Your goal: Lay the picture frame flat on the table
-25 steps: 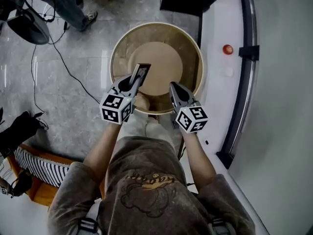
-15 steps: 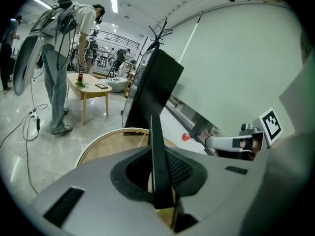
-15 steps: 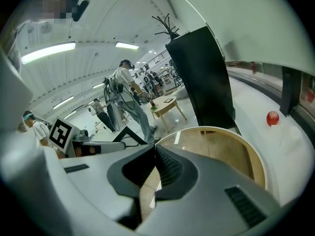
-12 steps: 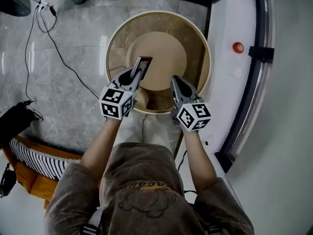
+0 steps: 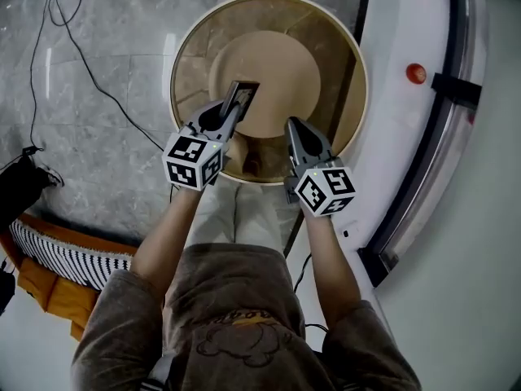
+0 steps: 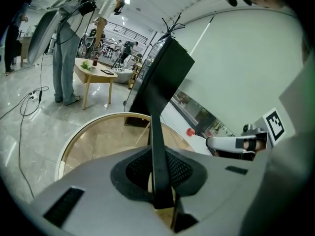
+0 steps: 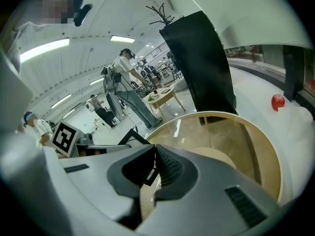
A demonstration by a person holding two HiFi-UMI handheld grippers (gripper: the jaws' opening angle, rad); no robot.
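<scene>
The picture frame [image 5: 242,96] is small and dark, and my left gripper [image 5: 231,117] is shut on its near end. It hangs over the round glass table [image 5: 189,47], just above the table's tan inner disc [image 5: 273,63]. In the left gripper view the frame [image 6: 158,151] stands edge-on between the pads as a thin dark strip. My right gripper [image 5: 292,125] hovers beside it over the table's near rim, shut with nothing in it. From the right gripper view [image 7: 153,173] the frame [image 7: 134,136] shows at the left.
A white curved counter [image 5: 391,137] with a red knob [image 5: 416,73] runs along the right. A tall black board [image 7: 197,63] stands beyond the table. Cables [image 5: 77,51] lie on the tiled floor at left. People and a small wooden table [image 6: 93,72] are farther back.
The head view has shifted, so the table now sits higher and larger in the picture. The left gripper still holds the frame, slightly farther over the tan disc. The right gripper keeps its place.
</scene>
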